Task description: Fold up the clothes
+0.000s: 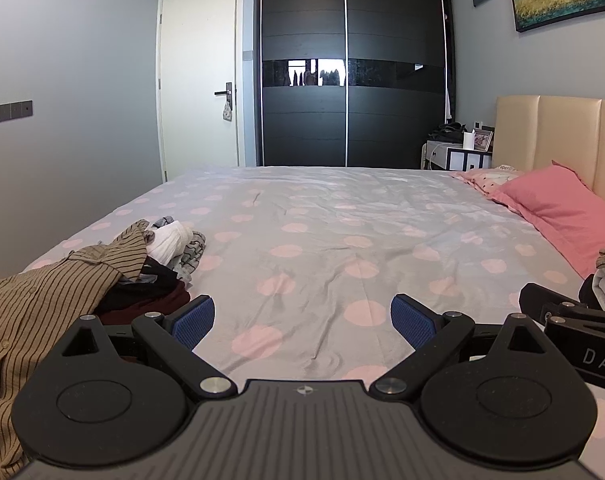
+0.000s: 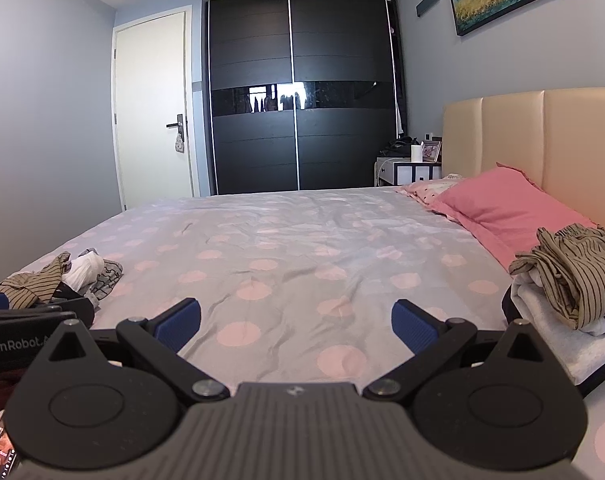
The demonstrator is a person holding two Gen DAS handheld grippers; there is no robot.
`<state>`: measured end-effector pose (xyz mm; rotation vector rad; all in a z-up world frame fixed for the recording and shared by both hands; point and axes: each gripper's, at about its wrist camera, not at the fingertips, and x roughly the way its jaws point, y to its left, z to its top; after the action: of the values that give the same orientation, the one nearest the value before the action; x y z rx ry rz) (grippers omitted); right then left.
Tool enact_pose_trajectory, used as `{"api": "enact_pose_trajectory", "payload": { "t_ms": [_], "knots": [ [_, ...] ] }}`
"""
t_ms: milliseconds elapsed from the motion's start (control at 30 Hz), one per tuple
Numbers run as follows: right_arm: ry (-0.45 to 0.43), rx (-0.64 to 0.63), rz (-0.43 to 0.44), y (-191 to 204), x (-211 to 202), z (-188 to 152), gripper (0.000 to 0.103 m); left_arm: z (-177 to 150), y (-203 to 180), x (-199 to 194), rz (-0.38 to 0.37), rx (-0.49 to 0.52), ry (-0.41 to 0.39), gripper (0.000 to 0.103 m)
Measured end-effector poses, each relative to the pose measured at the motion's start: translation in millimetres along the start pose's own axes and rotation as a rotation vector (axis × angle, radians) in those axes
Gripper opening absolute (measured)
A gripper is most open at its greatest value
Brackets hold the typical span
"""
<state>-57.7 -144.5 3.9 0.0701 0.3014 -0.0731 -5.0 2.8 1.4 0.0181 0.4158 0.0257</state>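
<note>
Unfolded clothes heap (image 1: 102,276): on the bed (image 1: 322,232), left edge. Folded stack (image 2: 570,292): right edge, beside pink pillow (image 2: 502,204). Left gripper (image 1: 302,322), right gripper (image 2: 296,322): over the bed's near edge, jaws wide, empty.

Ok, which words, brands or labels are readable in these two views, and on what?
"DAS", cut off by the frame edge: on the right gripper.
"GenRobot.A", cut off: on the left gripper.
Print on the patterned pillow: too small to read.
Phone screen: blurred.
</note>
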Motion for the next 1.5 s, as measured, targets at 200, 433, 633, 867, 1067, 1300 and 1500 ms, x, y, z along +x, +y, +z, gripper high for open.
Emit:
{"api": "enact_pose_trajectory", "payload": {
  "t_ms": [200, 433, 633, 867, 1067, 1300, 1500],
  "knots": [
    [-0.002, -0.001, 0.003, -1.2, -0.9, -1.4, 0.102, 0.8, 0.5, 0.3, 0.005, -0.003, 0.006, 0.097],
    [0.003, 0.002, 0.001, -3.0, -0.5, -2.3, 0.102, -0.3, 0.4, 0.8, 0.003, 0.008, 0.010, 0.097],
    [0.005, 0.002, 0.004, -5.5, -1.6, -8.1, 0.102, -0.8, 0.6, 0.8, 0.003, 0.016, 0.014, 0.097],
    [0.011, -0.001, 0.006, -4.0, -2.2, -7.6, 0.102, -1.9, 1.5, 0.4, 0.007, 0.011, 0.023, 0.097],
    [0.009, -0.004, 0.005, -2.3, -3.2, -7.2, 0.102, -2.3, 1.5, -0.2, 0.005, 0.013, 0.027, 0.097],
    [0.010, -0.003, 0.004, -2.9, -4.4, -7.5, 0.102, -2.8, 3.7, 0.9, 0.010, 0.014, 0.035, 0.097],
    [0.014, -0.011, 0.007, -3.4, -4.1, -7.3, 0.102, -6.6, 7.3, 3.0, 0.032, 0.035, 0.039, 0.097]
  ]
}}
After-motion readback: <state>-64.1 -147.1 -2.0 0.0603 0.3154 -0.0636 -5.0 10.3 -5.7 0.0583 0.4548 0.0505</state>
